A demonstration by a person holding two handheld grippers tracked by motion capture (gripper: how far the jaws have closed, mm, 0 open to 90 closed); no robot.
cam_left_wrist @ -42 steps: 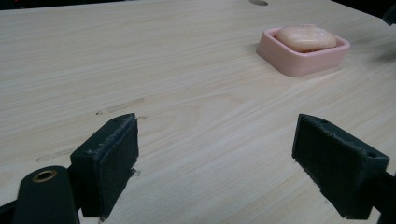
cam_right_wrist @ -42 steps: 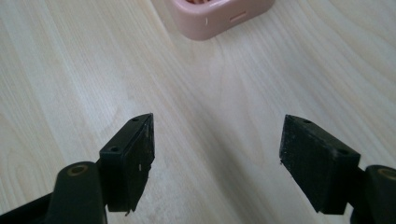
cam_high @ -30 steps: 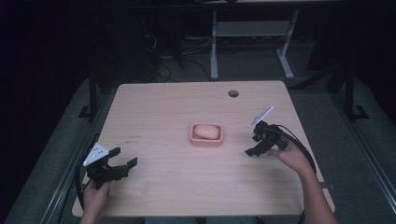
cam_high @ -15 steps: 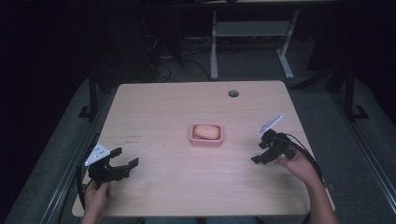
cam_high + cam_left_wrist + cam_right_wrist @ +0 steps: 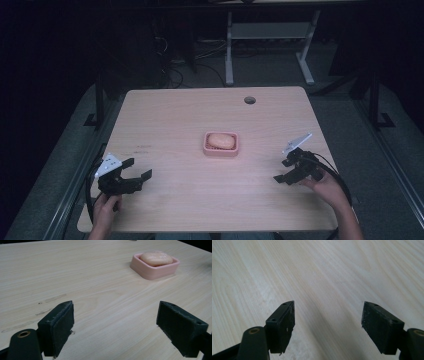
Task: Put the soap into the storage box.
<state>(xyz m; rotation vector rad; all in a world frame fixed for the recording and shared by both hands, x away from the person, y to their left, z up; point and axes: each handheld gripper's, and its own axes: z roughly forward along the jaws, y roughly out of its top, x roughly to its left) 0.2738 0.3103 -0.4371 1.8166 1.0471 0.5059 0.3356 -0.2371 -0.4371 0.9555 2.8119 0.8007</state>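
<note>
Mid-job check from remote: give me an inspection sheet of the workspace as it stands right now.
Surface: light wood table, faint scuffs near the left edge, round grommet hole.
Job's things: pink soap dish at centre, soap bar lying in it.
Clutter: nothing seen.
Grippers: left tongs open, holding nothing; right tongs open, holding nothing; both apart from the dish.
Cables: one trails from each gripper.
Surroundings: dark room, white desk frame behind, floor cables.
</note>
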